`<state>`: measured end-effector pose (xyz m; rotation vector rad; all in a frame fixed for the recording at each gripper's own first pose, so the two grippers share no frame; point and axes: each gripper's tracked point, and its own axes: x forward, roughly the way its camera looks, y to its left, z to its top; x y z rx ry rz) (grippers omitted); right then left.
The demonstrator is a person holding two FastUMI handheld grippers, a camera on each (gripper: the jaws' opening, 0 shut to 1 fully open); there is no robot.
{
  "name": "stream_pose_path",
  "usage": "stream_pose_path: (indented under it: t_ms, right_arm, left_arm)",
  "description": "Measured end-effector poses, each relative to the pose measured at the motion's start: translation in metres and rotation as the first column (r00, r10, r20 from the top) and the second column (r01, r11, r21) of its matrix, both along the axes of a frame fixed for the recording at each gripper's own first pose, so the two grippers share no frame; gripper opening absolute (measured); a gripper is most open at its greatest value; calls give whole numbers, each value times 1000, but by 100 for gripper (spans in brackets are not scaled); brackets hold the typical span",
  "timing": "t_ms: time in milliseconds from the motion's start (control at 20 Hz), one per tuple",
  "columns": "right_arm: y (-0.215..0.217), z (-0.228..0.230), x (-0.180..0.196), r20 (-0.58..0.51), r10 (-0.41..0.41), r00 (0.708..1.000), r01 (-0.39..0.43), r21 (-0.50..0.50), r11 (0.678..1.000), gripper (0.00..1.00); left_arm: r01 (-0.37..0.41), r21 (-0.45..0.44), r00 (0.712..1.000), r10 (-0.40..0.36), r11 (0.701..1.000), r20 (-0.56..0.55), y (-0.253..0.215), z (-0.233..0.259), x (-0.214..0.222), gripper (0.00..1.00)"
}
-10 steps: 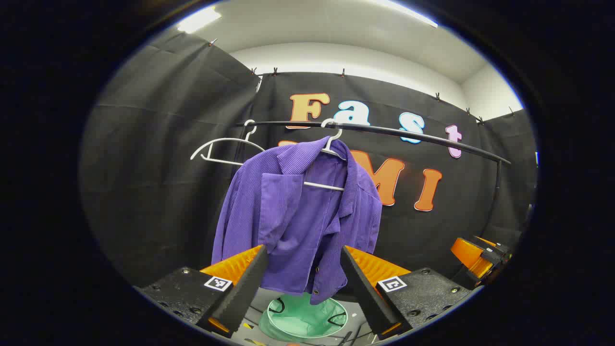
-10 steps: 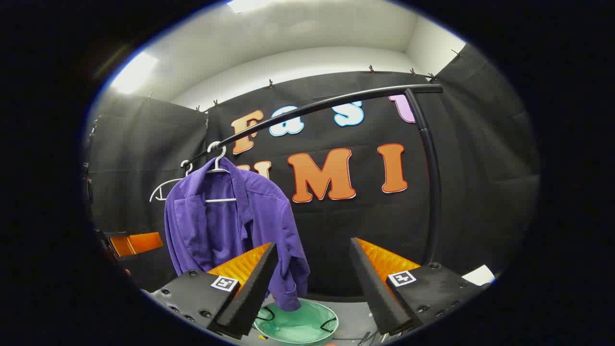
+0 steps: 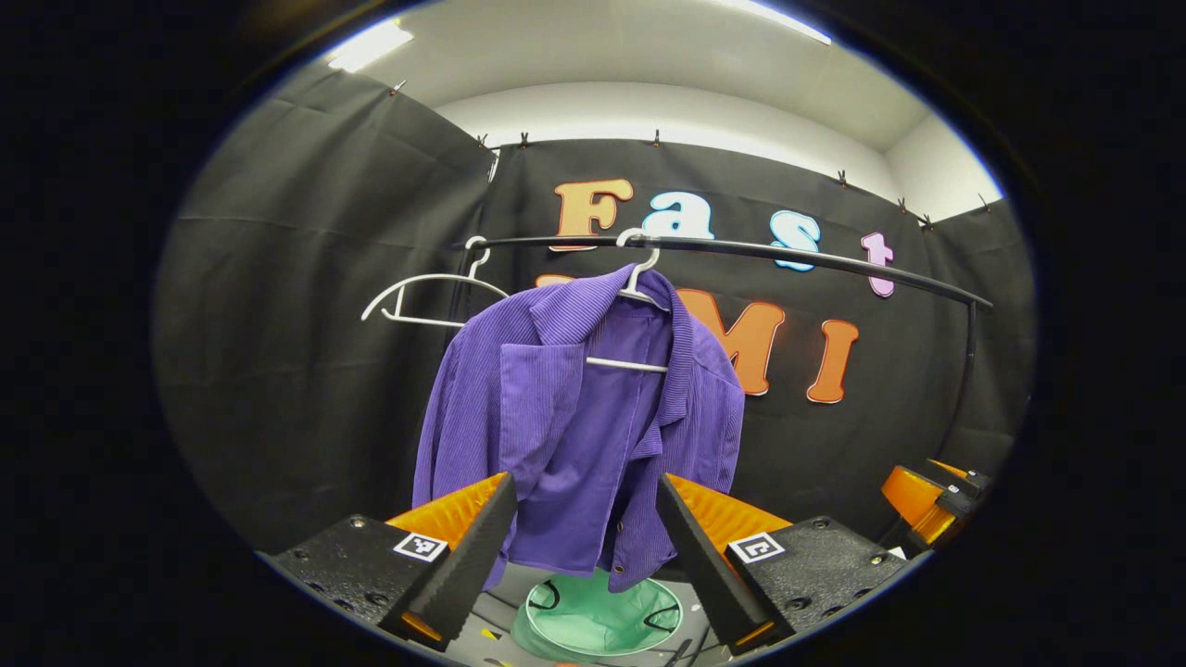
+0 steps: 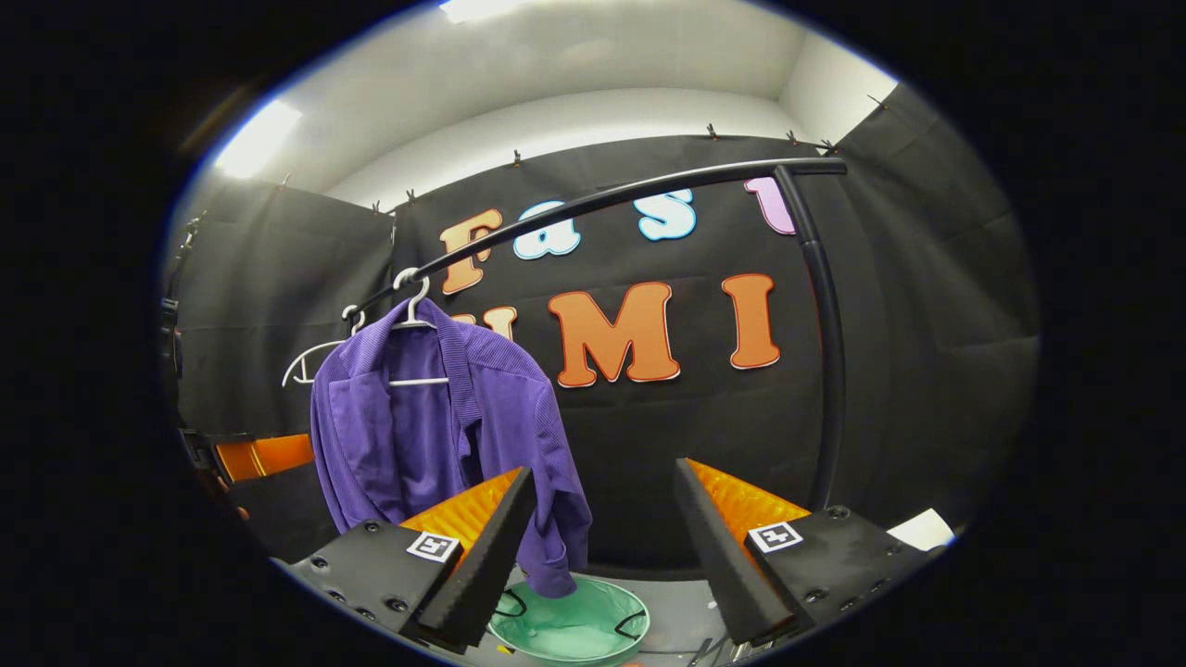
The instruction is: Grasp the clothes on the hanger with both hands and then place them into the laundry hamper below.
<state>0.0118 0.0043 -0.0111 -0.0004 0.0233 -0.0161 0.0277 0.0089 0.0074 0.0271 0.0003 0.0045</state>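
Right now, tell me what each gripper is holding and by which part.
Nothing is held. The left gripper and right gripper both have open jaws, short of the purple shirt on its hanger.

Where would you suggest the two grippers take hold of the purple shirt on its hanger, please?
Probably the purple shirt at its two shoulders, from the front: it hangs open-fronted on the white hanger, and both the left gripper and right gripper are open, facing it.

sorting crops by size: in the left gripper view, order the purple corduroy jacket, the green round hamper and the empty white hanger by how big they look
1. Purple corduroy jacket, clearly largest.
2. and 3. Green round hamper and empty white hanger look alike in span; the fingers hide part of the hamper, so no ranking.
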Motion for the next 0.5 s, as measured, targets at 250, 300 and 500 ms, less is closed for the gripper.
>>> stream_pose_path:
  t_ms: [250, 300, 500]
  right_arm:
    - [18, -2, 22, 3, -15, 1000, 15, -8, 1000, 98]
    - [25, -4, 25, -4, -13, 1000, 13, -11, 1000, 99]
    - [50, -14, 43, -19, -1, 1000, 1, -9, 1000, 98]
  left_arm:
    - [2, 13, 1000, -2, 1000, 9, 18, 5, 35, 92]
    - [-2, 8, 1000, 2, 1000, 8, 23, 5, 43, 92]
    - [9, -2, 1000, -9, 1000, 9, 35, 4, 76, 92]
